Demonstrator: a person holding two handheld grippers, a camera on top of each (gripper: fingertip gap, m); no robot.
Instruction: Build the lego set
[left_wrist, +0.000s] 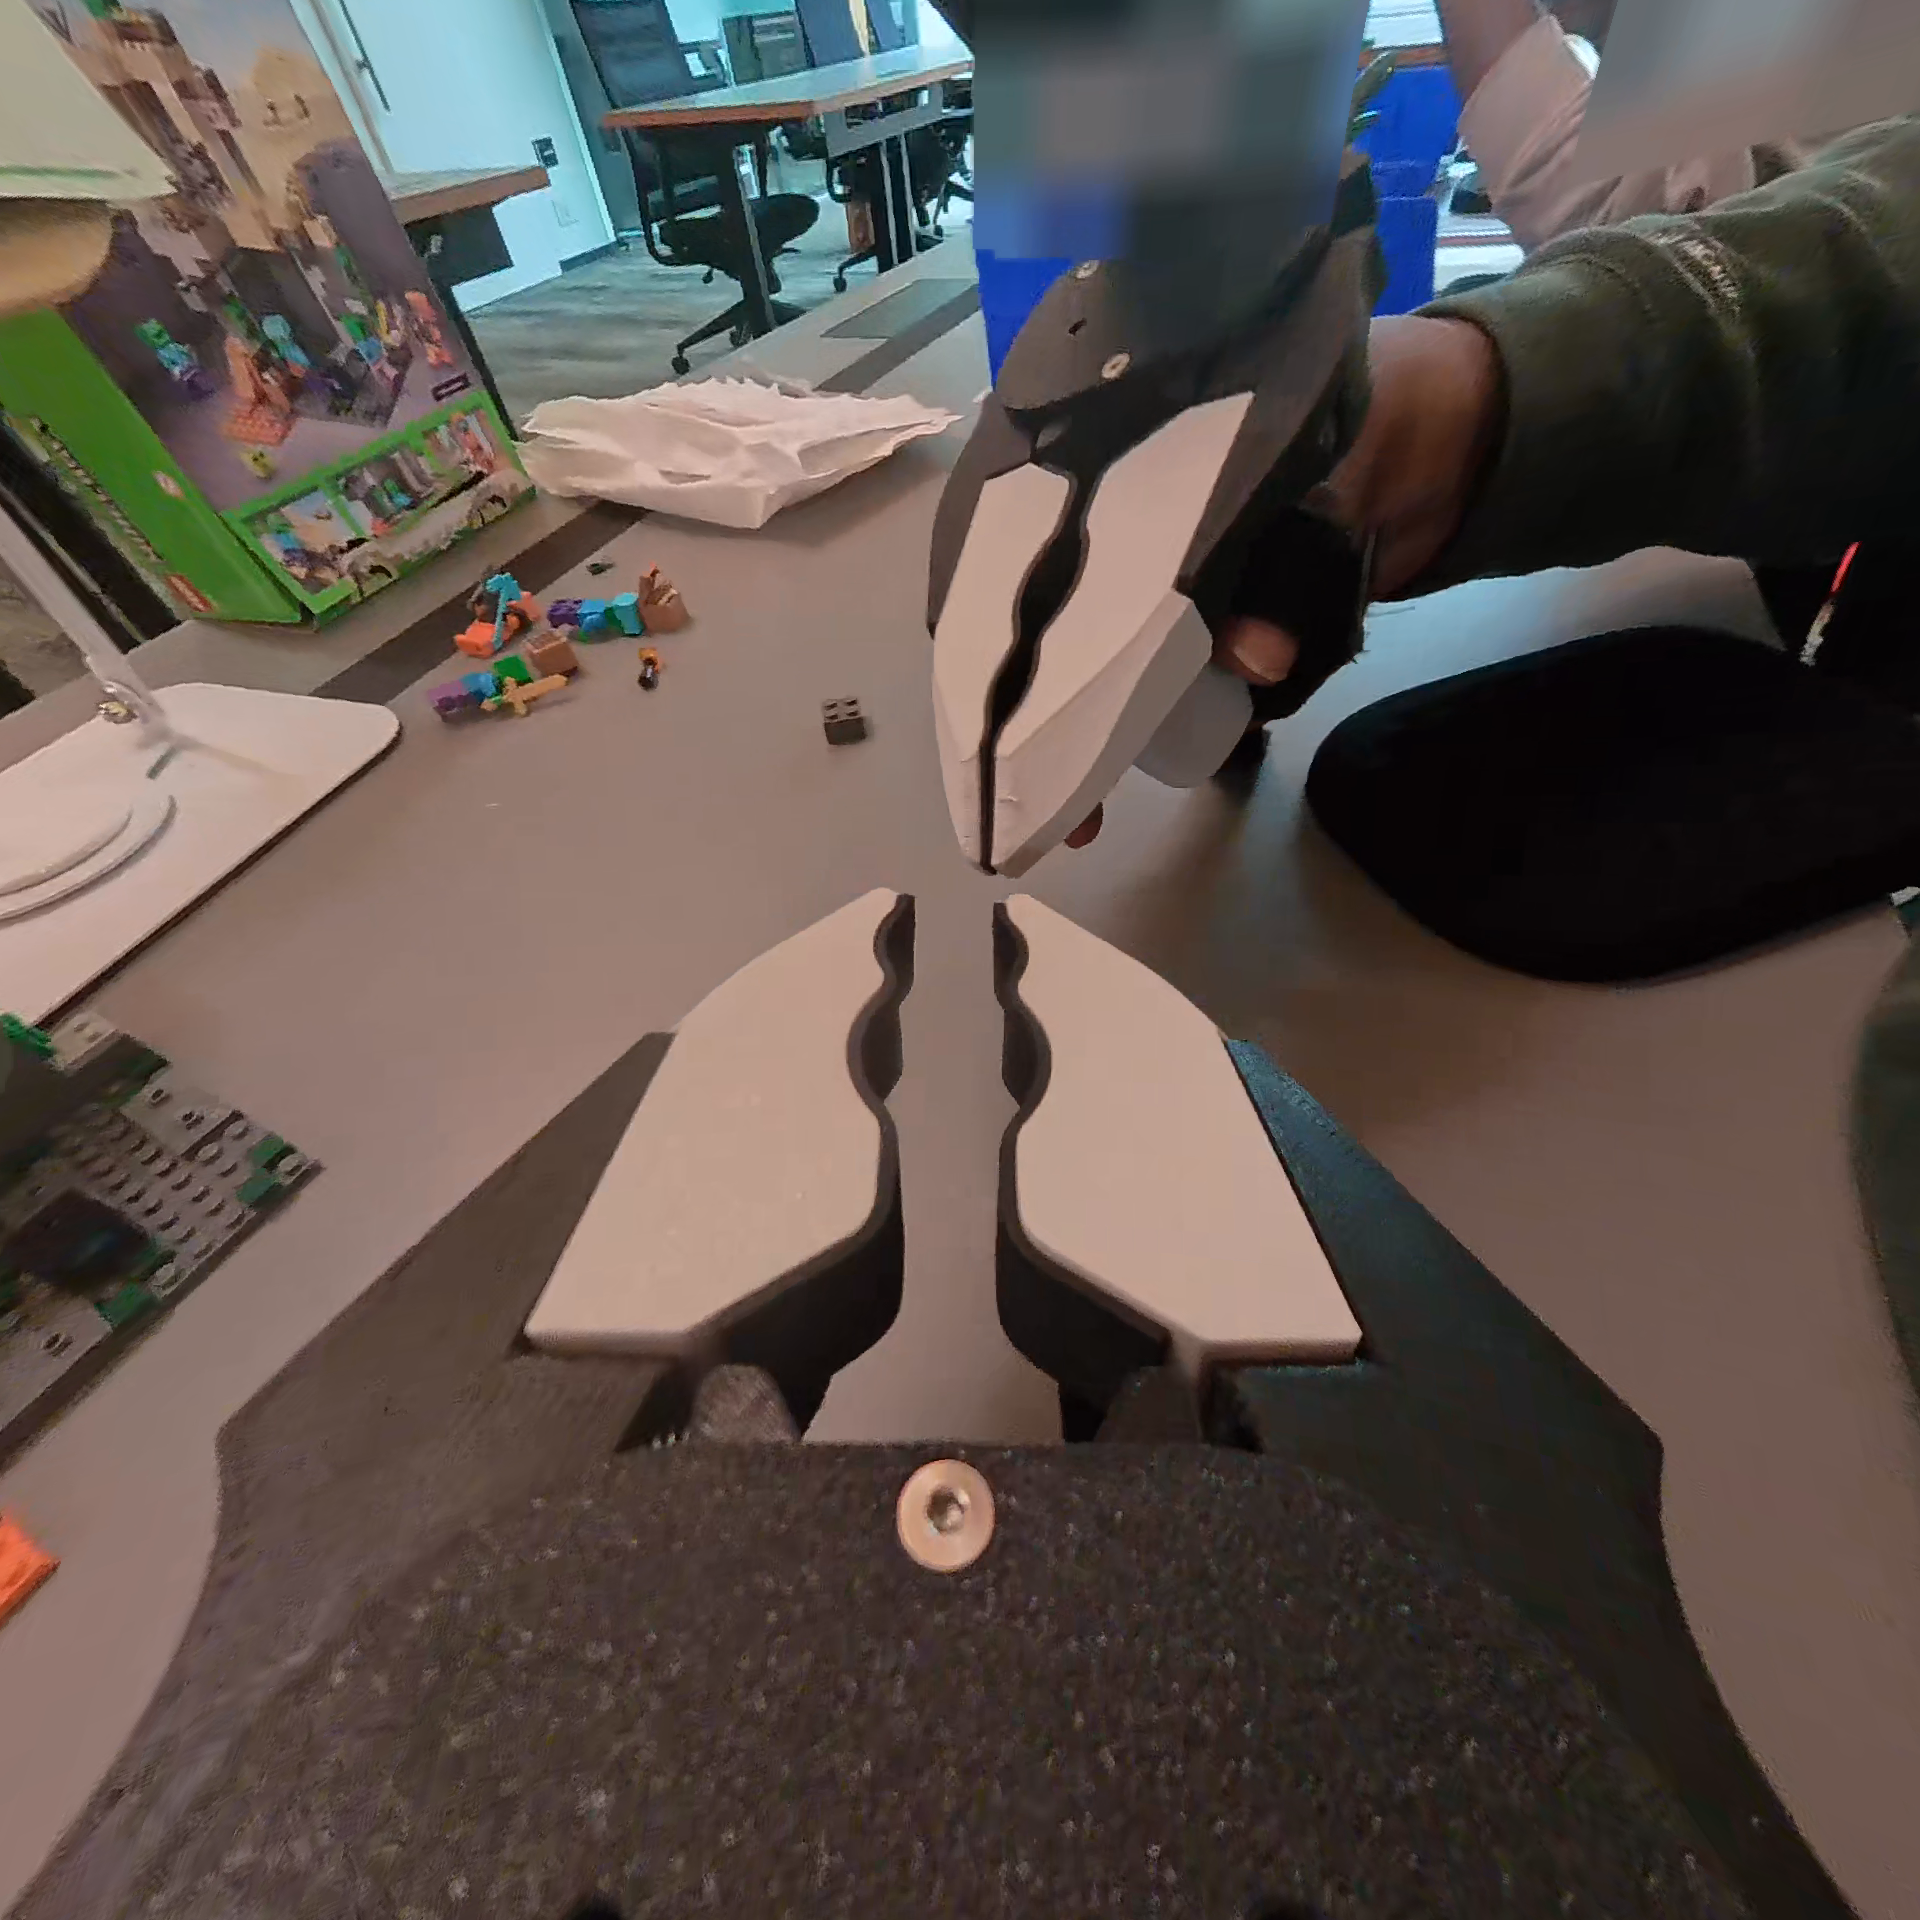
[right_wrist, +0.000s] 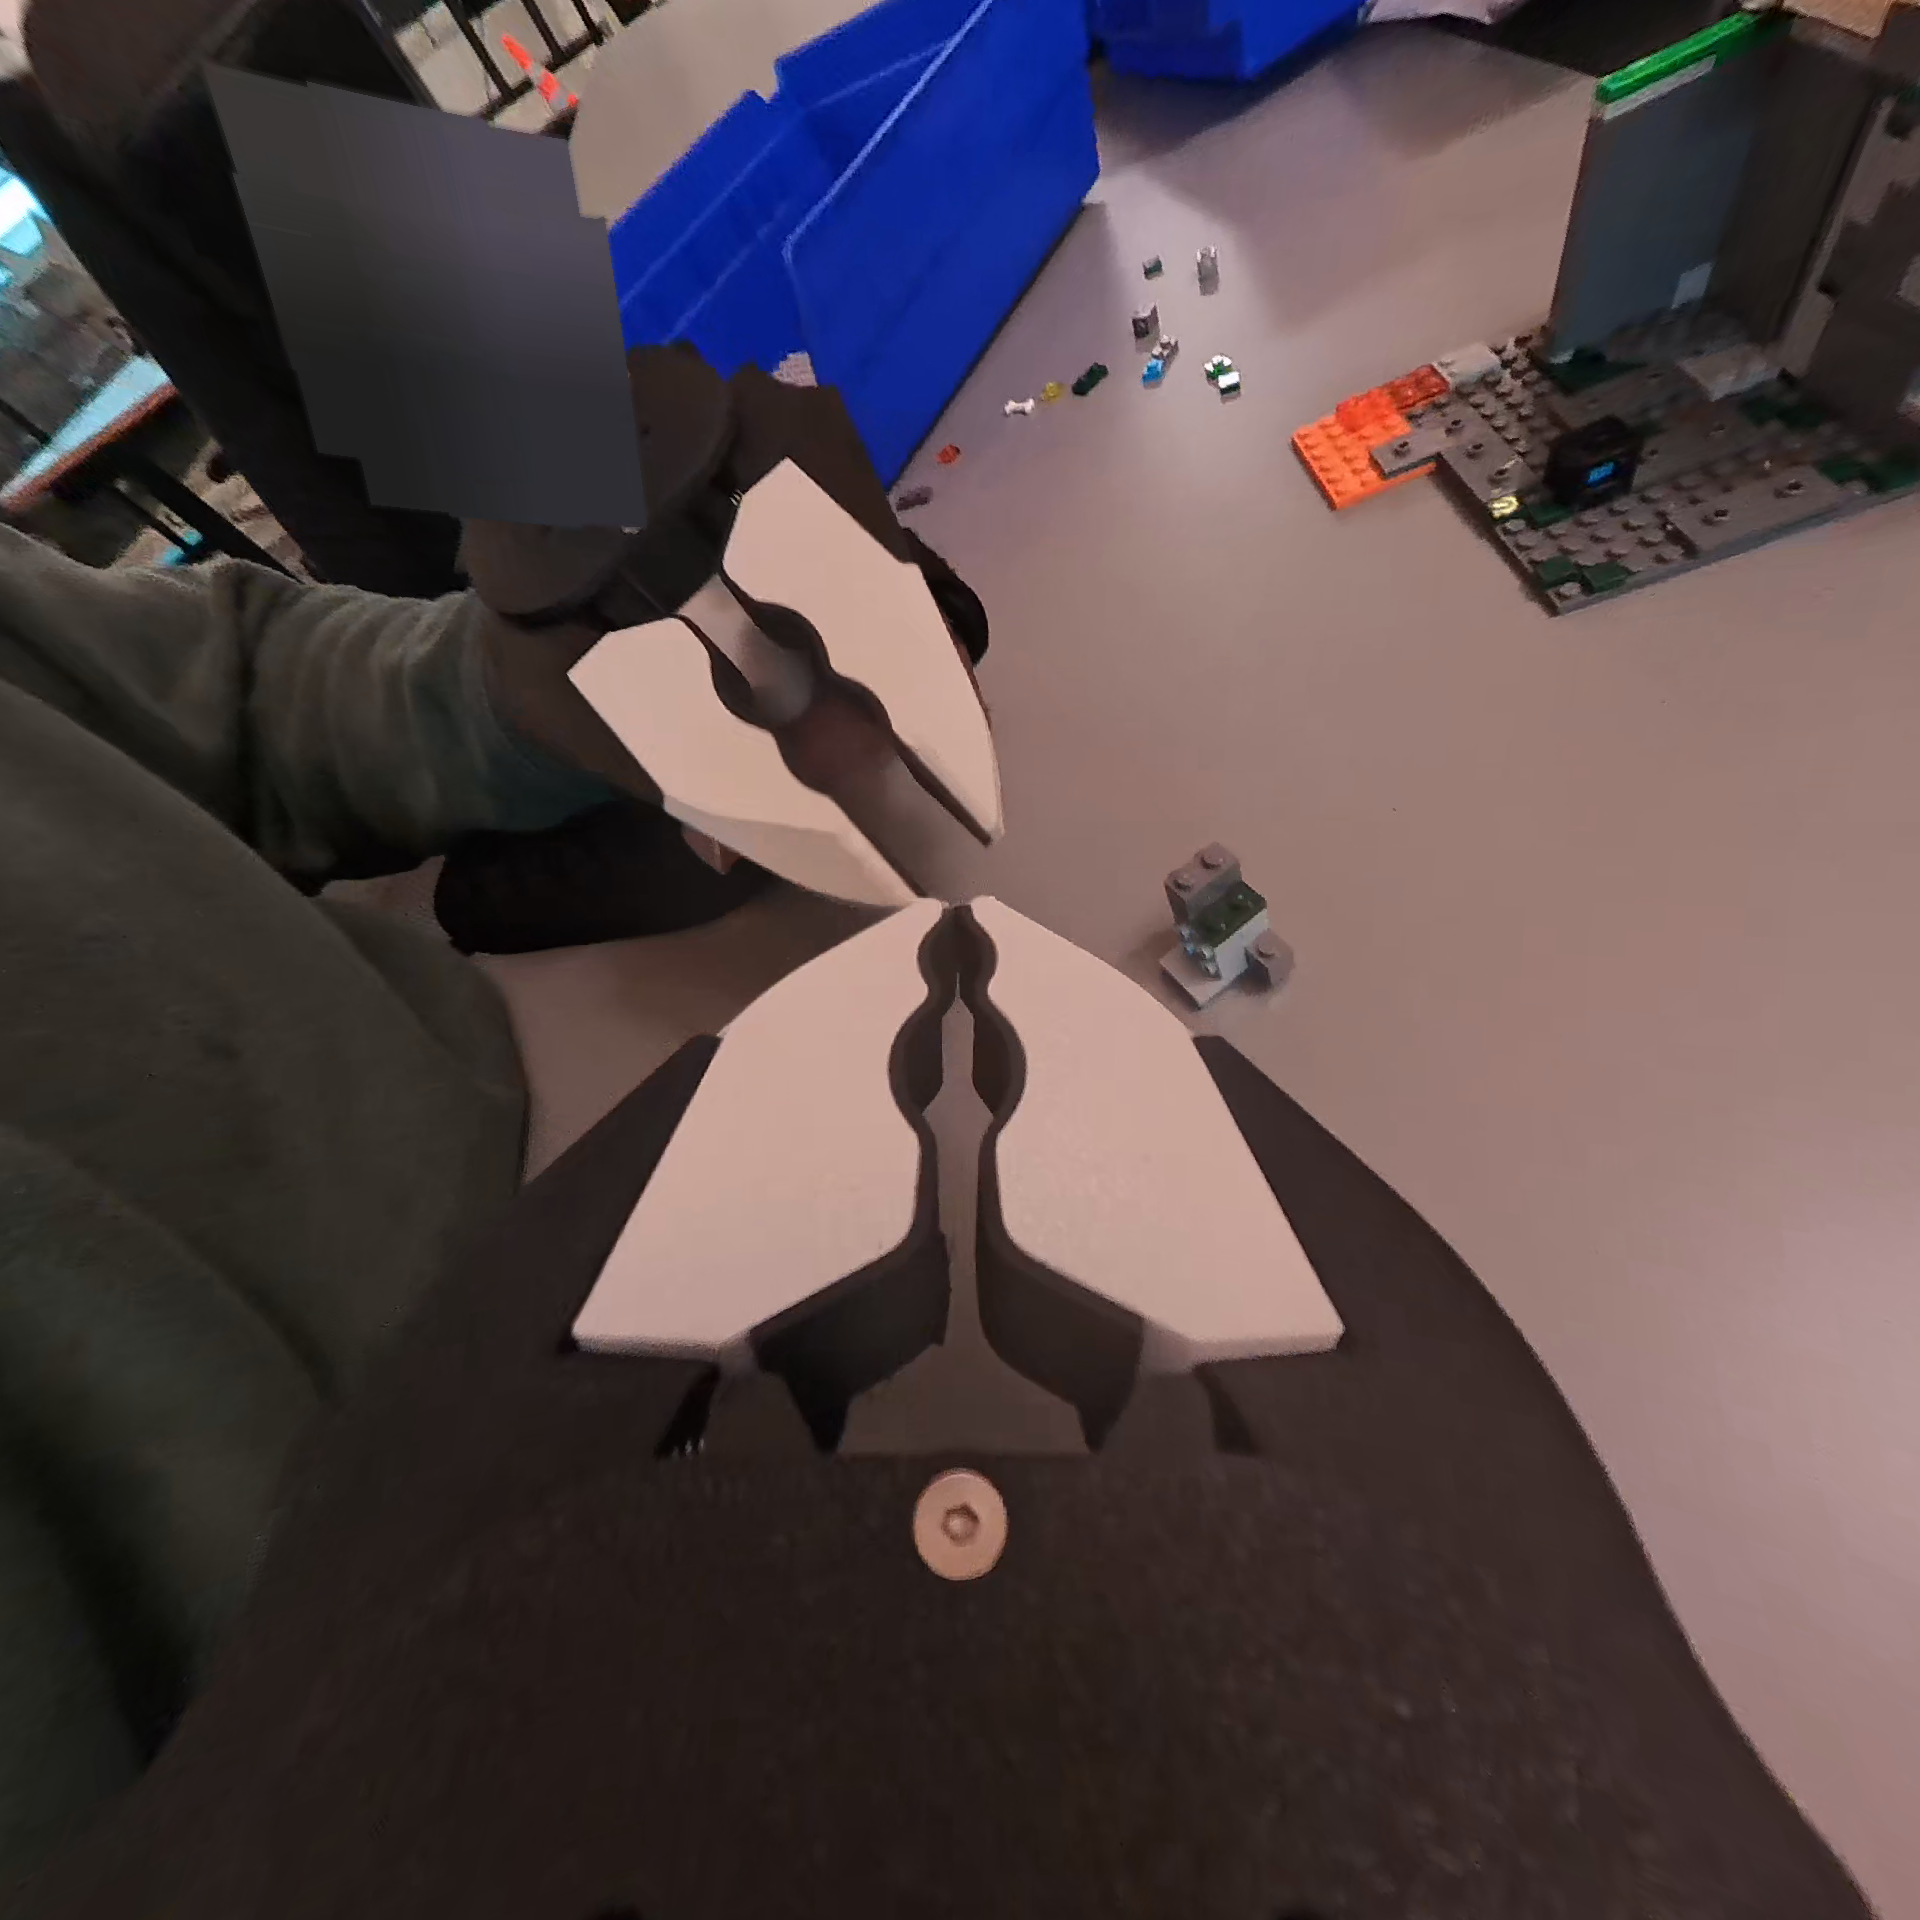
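Observation:
My left gripper is open by a narrow gap and empty, low over the grey table. My right gripper points down, tip to tip with it, fingers shut with nothing visible between them. In the right wrist view, my right gripper is shut and the left gripper meets it from the upper left. The grey studded lego build with an orange plate stands far right. A small grey and green sub-assembly sits just right of the tips. A dark 2x2 brick lies alone.
Loose minifigures and coloured pieces lie near the lego box and white paper bags. A white lamp base is at the left. Blue bins and tiny loose pieces lie beyond. A black rounded object lies at the right. Left and right tips are no more than a few centimetres apart. From either gripper's tips it is about 20 cm to the dark 2x2 brick. About 20 cm separates my left fingertips from the grey studded lego build. My left wrist view looks at it from another angle.

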